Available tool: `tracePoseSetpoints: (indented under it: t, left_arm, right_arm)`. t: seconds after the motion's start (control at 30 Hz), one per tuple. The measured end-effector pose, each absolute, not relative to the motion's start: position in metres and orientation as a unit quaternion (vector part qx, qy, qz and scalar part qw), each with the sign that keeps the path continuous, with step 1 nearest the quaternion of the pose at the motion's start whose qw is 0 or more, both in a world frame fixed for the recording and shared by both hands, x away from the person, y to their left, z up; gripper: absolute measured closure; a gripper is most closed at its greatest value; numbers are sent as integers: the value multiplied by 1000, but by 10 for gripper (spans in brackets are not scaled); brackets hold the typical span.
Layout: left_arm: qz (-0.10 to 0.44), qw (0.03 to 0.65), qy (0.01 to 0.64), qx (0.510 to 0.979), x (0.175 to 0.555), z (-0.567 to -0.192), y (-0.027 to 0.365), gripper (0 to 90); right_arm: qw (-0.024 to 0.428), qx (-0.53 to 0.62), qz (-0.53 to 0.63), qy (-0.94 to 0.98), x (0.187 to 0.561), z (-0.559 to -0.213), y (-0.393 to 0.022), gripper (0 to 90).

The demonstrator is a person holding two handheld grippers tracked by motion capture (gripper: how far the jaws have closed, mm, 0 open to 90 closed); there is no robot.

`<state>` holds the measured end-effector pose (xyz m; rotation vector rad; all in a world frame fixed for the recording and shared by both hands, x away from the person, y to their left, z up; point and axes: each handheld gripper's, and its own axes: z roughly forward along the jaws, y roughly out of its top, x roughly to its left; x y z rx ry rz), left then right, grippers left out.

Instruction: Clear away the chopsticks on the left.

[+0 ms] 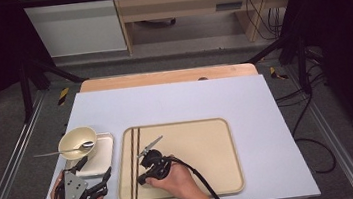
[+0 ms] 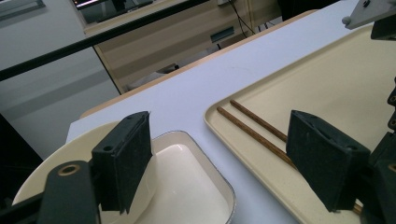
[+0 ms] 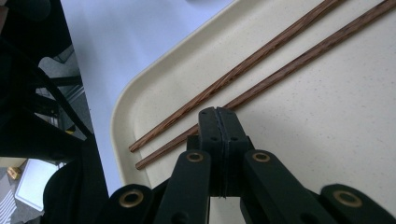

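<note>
Two brown wooden chopsticks [image 1: 135, 139] lie side by side along the left edge of a beige tray [image 1: 205, 146]. My right gripper [image 1: 142, 180] rests on the tray, shut, with nothing seen between its jaws. In the right gripper view its tip [image 3: 218, 113] sits right over the nearer of the chopsticks [image 3: 280, 46]; I cannot tell if it touches. My left gripper [image 1: 95, 168] stands open at the near left of the table, holding nothing. Its view looks past its fingertips [image 2: 123, 158] at a white rectangular dish [image 2: 187, 182] and the chopsticks [image 2: 254, 128].
A cream bowl [image 1: 77, 140] with a metal spoon [image 1: 64, 151] across it stands left of the tray, touching the white dish [image 1: 101, 156]. A pale mat [image 1: 174, 99] covers the table. Dark frame posts and cables flank the table.
</note>
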<state>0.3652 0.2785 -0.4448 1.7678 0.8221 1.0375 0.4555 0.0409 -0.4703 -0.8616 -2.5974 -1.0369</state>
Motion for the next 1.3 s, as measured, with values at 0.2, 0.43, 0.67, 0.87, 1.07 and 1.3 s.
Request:
tracePoseSetpoints:
  t: [0.2, 0.43, 0.67, 0.87, 1.07, 1.3]
  left_arm:
    - [419, 452, 334, 713, 365, -445, 279, 220]
    - [419, 450, 333, 715, 366, -445, 279, 220]
    - [419, 450, 333, 715, 366, -445, 278, 220]
    - [419, 449, 334, 715, 366, -446, 278, 219]
    - [416, 449, 335, 716, 367, -447, 279, 217]
    - [416, 455, 334, 713, 369, -448, 279, 207]
  right_arm:
    - [91, -291, -360, -882, 458, -467, 34, 900]
    - [65, -310, -377, -870, 466, -463, 13, 900]
    - [39, -313, -395, -863, 471, -459, -4, 813]
    - [-10, -303, -412, -859, 471, -453, -19, 552]
    - [-57, -303, -420, -854, 468, -446, -40, 319]
    - [-125, -319, -426, -837, 465, -440, -84, 125]
